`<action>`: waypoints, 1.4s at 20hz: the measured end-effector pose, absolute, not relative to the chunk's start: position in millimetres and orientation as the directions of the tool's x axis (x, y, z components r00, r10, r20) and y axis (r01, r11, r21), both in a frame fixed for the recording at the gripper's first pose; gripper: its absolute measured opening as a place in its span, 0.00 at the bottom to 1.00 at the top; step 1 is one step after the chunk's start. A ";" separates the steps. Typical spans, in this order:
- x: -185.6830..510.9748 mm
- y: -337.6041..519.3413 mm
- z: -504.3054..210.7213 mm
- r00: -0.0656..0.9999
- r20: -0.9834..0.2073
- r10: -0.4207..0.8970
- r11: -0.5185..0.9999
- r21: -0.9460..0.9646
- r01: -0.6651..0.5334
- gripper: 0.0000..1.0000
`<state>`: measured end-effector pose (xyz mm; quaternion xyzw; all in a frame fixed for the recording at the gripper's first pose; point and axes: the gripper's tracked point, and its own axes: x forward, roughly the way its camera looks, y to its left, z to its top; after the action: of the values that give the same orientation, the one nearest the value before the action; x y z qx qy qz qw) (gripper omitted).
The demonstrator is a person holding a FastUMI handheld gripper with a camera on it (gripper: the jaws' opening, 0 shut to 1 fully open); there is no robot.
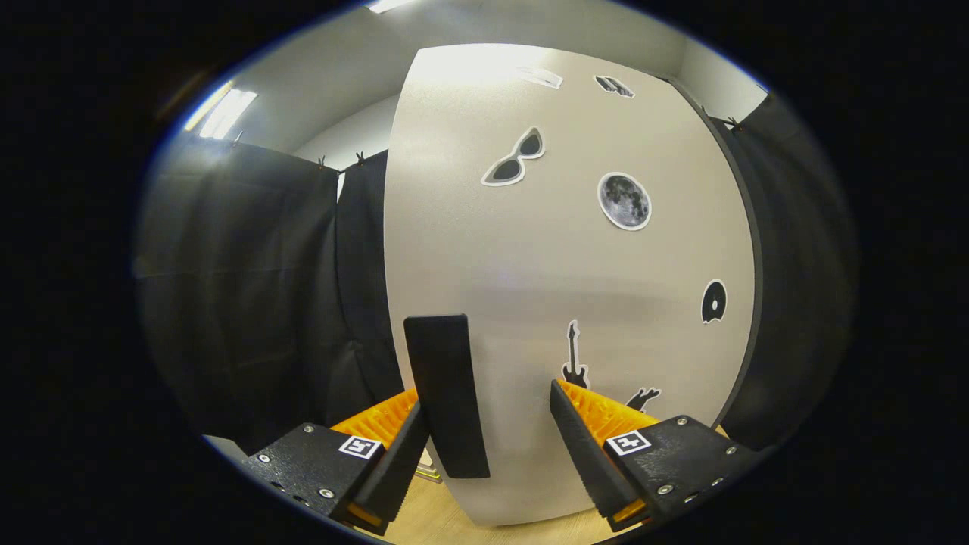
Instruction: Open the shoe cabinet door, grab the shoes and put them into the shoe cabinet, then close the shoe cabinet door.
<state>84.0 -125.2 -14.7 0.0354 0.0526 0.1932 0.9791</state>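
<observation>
The shoe cabinet door (pixel 560 257) is a pale grey panel with several stickers, standing right in front of me. Its black upright handle (pixel 447 393) sits near the door's left edge. My gripper (pixel 488 412) is open, with orange-backed black fingers (pixel 579 446) on either side. The handle lies between the fingers, close against the left finger and well apart from the right one. I cannot tell whether the left finger touches it. The cabinet's inside is hidden behind the door.
Black cloth walls (pixel 250 303) hang to the left and right of the cabinet. A strip of light wooden floor (pixel 439 522) shows below the door, between the fingers. White ceiling with lights is above.
</observation>
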 end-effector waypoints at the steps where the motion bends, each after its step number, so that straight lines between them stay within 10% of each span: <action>1: 85.9 -125.5 -14.5 0.923 -0.090 0.375 0.926 0.087 -0.368 0.93; 28: 107.1 -132.5 -18.8 0.976 -0.107 0.189 0.982 0.038 -0.186 0.95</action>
<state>107.1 -132.5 -18.8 0.0137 0.0550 0.0945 0.9939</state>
